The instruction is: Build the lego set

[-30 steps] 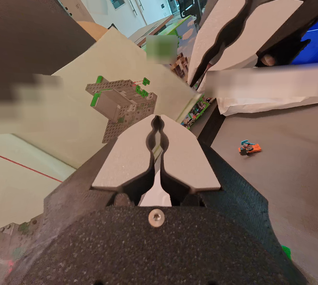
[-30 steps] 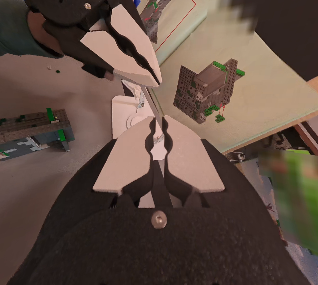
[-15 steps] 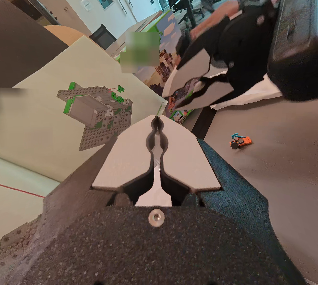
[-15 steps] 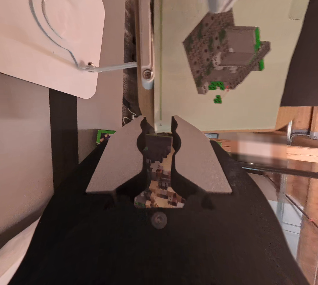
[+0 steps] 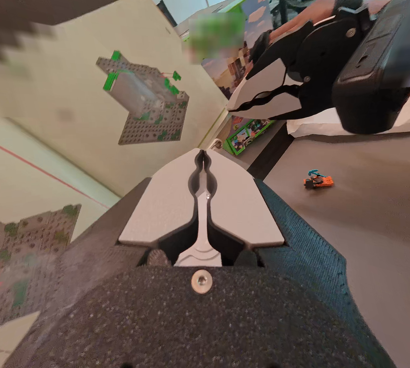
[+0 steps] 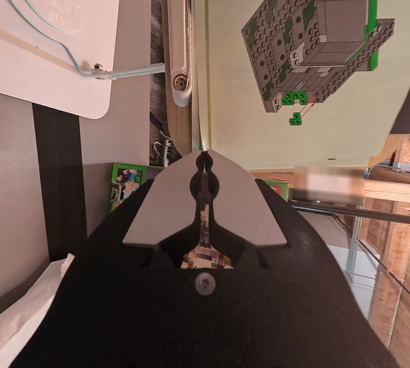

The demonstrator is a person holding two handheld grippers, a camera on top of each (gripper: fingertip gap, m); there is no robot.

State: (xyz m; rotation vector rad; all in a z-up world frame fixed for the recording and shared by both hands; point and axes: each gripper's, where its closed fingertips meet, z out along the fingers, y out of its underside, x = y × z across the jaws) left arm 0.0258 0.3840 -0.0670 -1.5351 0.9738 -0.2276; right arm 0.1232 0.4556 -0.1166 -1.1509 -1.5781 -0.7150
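Note:
The open instruction booklet (image 5: 66,91) stands on a white stand, and its page shows a grey and green build. My left gripper (image 5: 203,152) is shut just below the booklet's lower edge, and I see nothing between its fingers. My right gripper (image 6: 204,151) is shut on the lower corner of the booklet page (image 6: 266,130), where the green-striped edge meets its tips. It also shows in the left wrist view (image 5: 229,110), pinching the page's right edge. A small orange and teal lego piece (image 5: 318,181) lies on the grey table.
The white stand base (image 6: 55,46) and its arm sit left of the page. A green lego box (image 5: 246,133) stands behind the booklet and also shows in the right wrist view (image 6: 126,182). White paper (image 5: 310,129) lies at the table's back. Wooden shelving (image 6: 388,246) is at right. My right fingertips sit around 15 cm from my left ones.
My right gripper swung away from beside the left gripper to the page's corner, was open around it half a second ago, and is now closed on it. The left gripper stays shut.

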